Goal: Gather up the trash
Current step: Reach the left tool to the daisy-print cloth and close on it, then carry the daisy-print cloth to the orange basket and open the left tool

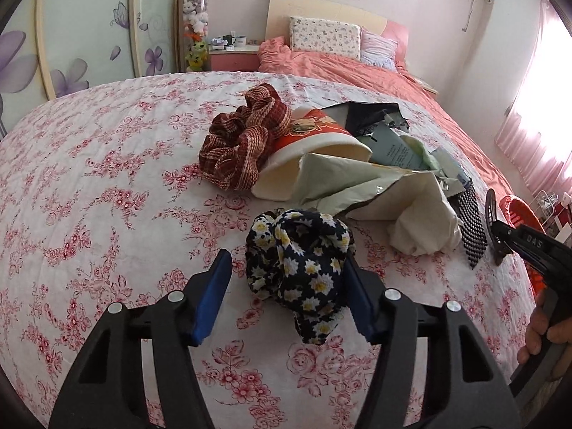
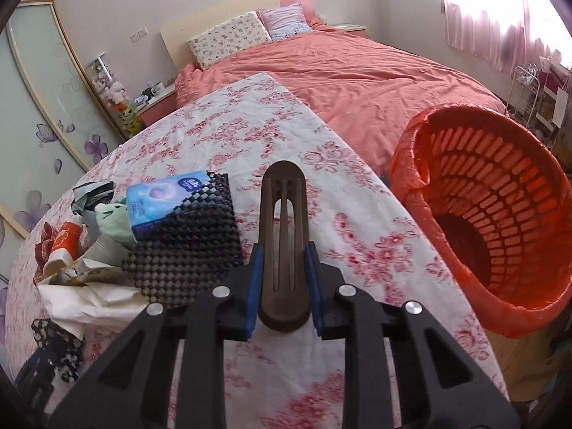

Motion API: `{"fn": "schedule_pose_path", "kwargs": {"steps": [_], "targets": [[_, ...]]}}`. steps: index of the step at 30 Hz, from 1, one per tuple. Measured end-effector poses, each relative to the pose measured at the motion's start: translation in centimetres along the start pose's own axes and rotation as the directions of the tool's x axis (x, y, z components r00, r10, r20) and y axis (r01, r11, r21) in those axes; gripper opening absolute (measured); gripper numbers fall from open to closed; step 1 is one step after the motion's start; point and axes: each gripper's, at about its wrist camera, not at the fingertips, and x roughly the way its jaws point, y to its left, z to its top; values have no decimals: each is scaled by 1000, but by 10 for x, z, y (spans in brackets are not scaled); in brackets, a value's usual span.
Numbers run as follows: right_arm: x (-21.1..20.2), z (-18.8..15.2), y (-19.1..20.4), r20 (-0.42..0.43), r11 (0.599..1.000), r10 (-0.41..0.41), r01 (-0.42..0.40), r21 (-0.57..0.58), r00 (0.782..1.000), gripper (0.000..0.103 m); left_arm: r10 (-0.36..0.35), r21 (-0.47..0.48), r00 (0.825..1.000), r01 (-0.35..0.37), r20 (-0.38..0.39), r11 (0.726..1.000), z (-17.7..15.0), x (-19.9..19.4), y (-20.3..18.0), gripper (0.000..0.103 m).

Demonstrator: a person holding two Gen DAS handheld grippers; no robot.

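A dark scrunchie with yellow-white flowers (image 1: 300, 261) lies on the floral tablecloth (image 1: 107, 178) between the blue pads of my left gripper (image 1: 286, 261). The right pad is against it, the left pad stands clear of it, so the gripper is open. My right gripper (image 2: 284, 250) is shut on a brown hair clip (image 2: 282, 214), which points away over the cloth; it also shows at the right edge of the left wrist view as the right gripper (image 1: 500, 236). Behind the scrunchie lies a heap with a red paper cup (image 1: 314, 150), crumpled wrappers (image 1: 357, 182) and a white tissue (image 1: 422, 225).
An orange basket lined with a red bag (image 2: 493, 214) stands off the table's right edge. A black mesh mat (image 2: 186, 246), a blue tissue pack (image 2: 168, 200) and a red-brown scrunchie (image 1: 243, 143) lie by the heap. A bed with a pink cover (image 2: 357, 71) is behind.
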Motion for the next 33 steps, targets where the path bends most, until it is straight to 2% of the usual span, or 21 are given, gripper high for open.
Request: {"fn": "schedule_pose_path", "kwargs": {"steps": [10, 12, 13, 14, 16, 18, 21, 23, 33], "targets": [[5, -3, 12, 11, 997, -41, 42, -59, 999, 32, -36, 4, 999, 36, -36, 999, -2, 10, -4, 61], [5, -4, 12, 8, 996, -59, 59, -69, 998, 41, -34, 5, 999, 34, -35, 999, -2, 11, -5, 61], [6, -5, 12, -5, 996, -57, 57, -65, 998, 41, -36, 4, 999, 36, -35, 999, -2, 11, -6, 61], [5, -7, 12, 3, 996, -60, 60, -71, 998, 40, -38, 4, 999, 38, -36, 999, -2, 11, -6, 60], [5, -8, 14, 6, 993, -73, 74, -93, 997, 32, -43, 7, 998, 43, -37, 999, -1, 11, -6, 50], [4, -7, 12, 6, 994, -58, 59, -94, 998, 31, -62, 7, 997, 62, -36, 998, 0, 10, -6, 37], [2, -7, 7, 1, 996, -30, 30, -80, 1000, 30, -78, 8, 997, 78, -20, 997, 1, 5, -5, 28], [-1, -8, 4, 5, 997, -19, 19, -72, 1000, 30, -80, 13, 997, 80, -6, 997, 3, 1, -4, 25], [-34, -5, 0, 73, 997, 11, -5, -80, 997, 30, -91, 17, 994, 90, 61, 996, 10, -30, -4, 25]]}}
